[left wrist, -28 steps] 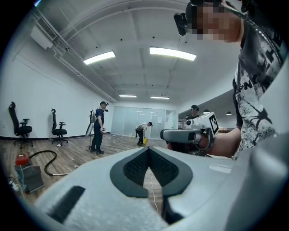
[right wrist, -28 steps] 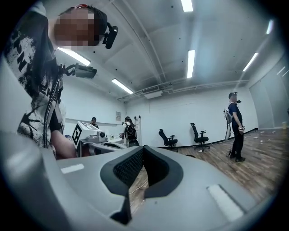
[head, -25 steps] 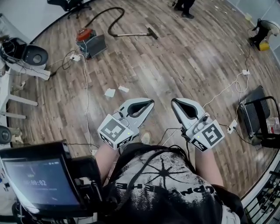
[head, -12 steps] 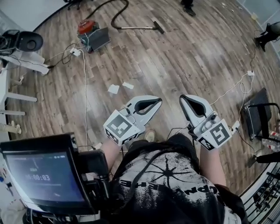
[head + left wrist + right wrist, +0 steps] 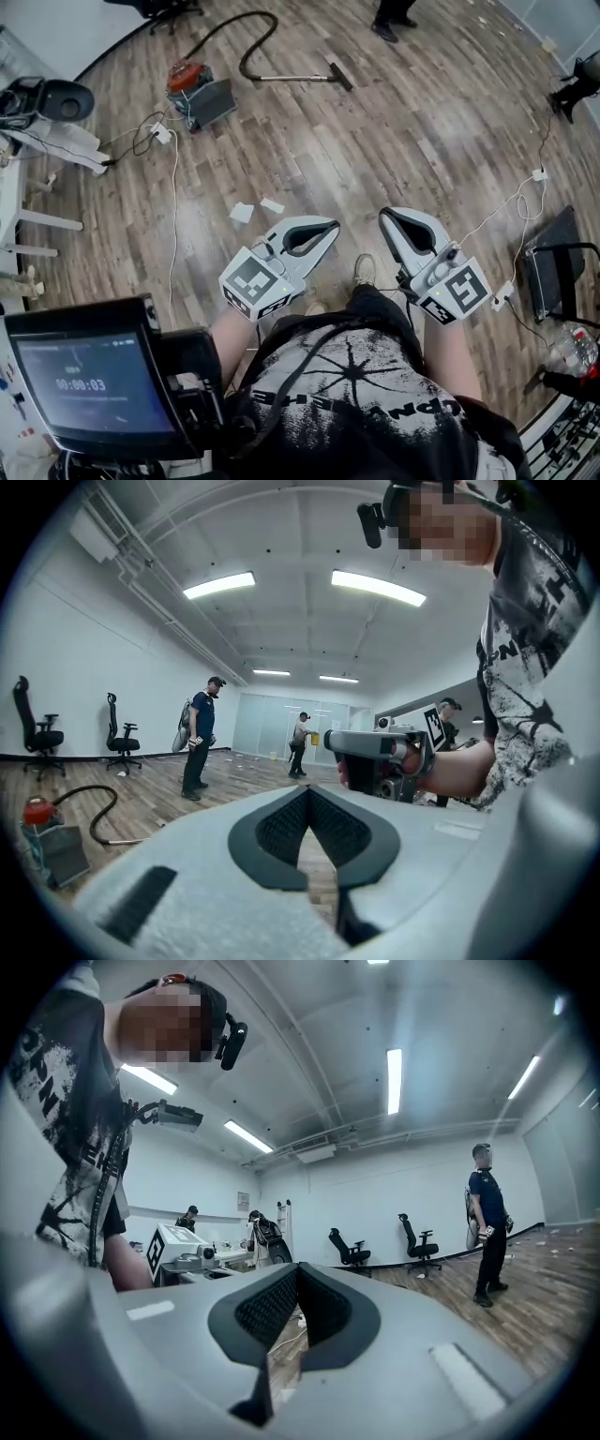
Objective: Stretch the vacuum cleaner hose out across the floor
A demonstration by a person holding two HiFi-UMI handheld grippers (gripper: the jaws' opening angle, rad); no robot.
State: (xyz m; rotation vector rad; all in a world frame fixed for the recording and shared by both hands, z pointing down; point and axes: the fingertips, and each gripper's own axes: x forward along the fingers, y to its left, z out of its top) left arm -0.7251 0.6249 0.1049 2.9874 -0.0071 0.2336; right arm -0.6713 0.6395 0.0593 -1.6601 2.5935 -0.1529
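The vacuum cleaner [image 5: 185, 75], a red canister, stands far off at the top left of the head view. Its black hose [image 5: 246, 42] curls from it to a straight wand ending in a floor head [image 5: 340, 77]. The left gripper view also shows the canister [image 5: 36, 813] and the hose [image 5: 101, 803], low at the left. My left gripper [image 5: 331, 225] and right gripper [image 5: 385, 216] are held side by side in front of my body. They are well short of the vacuum. Both are shut with nothing between their jaws.
White cables [image 5: 173, 197] and a power strip [image 5: 161, 133] run across the wood floor. Two paper scraps [image 5: 242, 213] lie just ahead of my left gripper. A black case [image 5: 553, 258] sits at the right and desks at the left. Another person's feet [image 5: 392, 21] stand beyond the wand.
Both grippers have moved forward over the floor together with my body. A shoe now shows between them. Their jaws stayed shut.
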